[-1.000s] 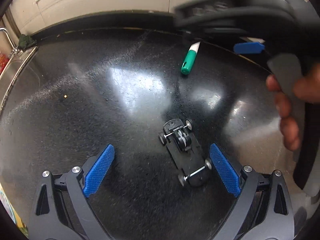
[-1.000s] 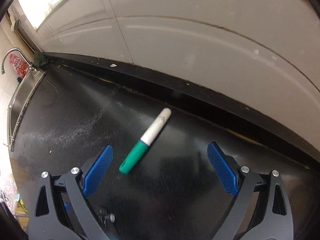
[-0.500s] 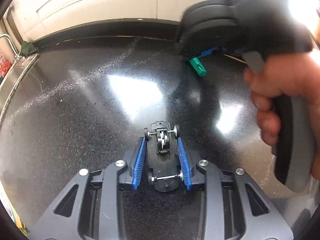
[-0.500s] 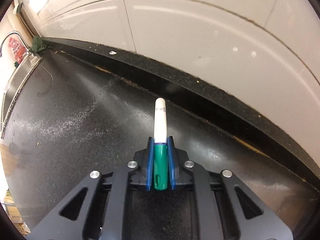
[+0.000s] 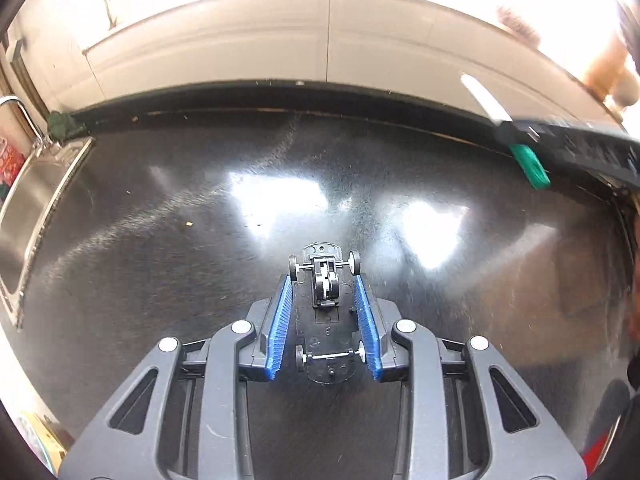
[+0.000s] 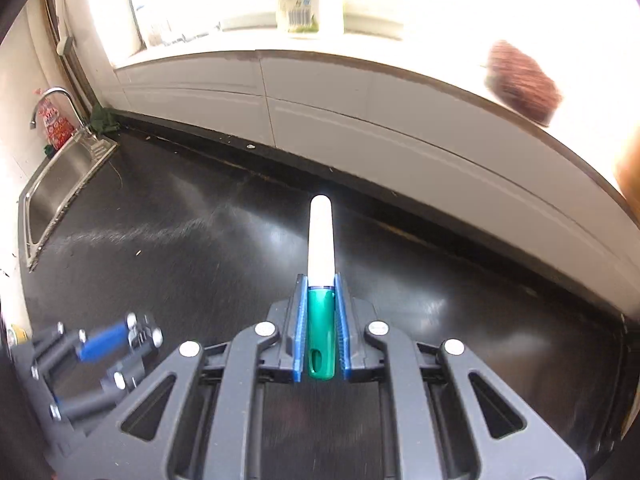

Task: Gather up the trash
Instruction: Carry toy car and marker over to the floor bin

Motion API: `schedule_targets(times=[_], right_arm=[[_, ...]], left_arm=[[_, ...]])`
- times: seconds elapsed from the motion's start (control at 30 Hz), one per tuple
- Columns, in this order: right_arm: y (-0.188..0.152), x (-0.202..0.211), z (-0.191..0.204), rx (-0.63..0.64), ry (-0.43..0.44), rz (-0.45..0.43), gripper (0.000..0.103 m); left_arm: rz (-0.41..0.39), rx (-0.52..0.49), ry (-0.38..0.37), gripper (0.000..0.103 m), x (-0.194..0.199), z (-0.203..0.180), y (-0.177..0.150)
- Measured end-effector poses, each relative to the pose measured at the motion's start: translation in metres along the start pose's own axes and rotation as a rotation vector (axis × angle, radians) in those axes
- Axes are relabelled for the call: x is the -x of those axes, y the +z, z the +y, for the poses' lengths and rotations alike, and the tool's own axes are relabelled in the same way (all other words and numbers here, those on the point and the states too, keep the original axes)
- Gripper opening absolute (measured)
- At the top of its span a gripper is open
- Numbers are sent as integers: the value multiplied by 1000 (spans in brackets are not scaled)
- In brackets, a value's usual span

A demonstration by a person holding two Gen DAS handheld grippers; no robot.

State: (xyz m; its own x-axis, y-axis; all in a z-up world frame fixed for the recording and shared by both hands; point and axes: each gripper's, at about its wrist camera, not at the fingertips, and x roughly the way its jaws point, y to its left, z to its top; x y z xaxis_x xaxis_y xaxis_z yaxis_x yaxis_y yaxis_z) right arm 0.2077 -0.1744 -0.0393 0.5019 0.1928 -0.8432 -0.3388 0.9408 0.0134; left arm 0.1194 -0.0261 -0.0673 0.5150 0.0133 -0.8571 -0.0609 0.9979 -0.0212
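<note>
Two grips hold over the black counter [image 5: 160, 260]. The left gripper [image 5: 323, 280] clamps an upturned toy chassis [image 5: 325, 320] at 6 o'clock. The right gripper [image 6: 321, 280] pinches a marker [image 6: 321, 264] by its green cap, white barrel pointing to 12. A steel sink [image 6: 56, 188] lies at 9 o'clock.

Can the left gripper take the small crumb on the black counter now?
Probably not: the left gripper is shut on the toy car chassis, so nothing else fits, though the counter around the crumb is bare.
</note>
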Motion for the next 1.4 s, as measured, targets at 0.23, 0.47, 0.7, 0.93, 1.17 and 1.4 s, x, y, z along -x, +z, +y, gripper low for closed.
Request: schedule_targets(times=[0.23,0.47,0.7,0.93,1.17,1.4], right_arm=[[-74,62,7,-61,-28,-10,14],[-126,91,18,-85,-39,9,14],[-129,101,23,-81,-47,-19,14],[-121,105,35,-47,-24,-36,14],[-95,98,95,77,77,-49,14],[-75,89,213,289,265,-43,14]], left_arm=[[-48,-38,-15,32,45,9,-20],[-54,-55,-28,32,61,12,-38],[-66,-60,-26,32,74,7,-48],[-93,-30,-7,32,89,22,-51],[-128,78,79,32,117,78,-68],[-137,305,232,32,159,181,-121]])
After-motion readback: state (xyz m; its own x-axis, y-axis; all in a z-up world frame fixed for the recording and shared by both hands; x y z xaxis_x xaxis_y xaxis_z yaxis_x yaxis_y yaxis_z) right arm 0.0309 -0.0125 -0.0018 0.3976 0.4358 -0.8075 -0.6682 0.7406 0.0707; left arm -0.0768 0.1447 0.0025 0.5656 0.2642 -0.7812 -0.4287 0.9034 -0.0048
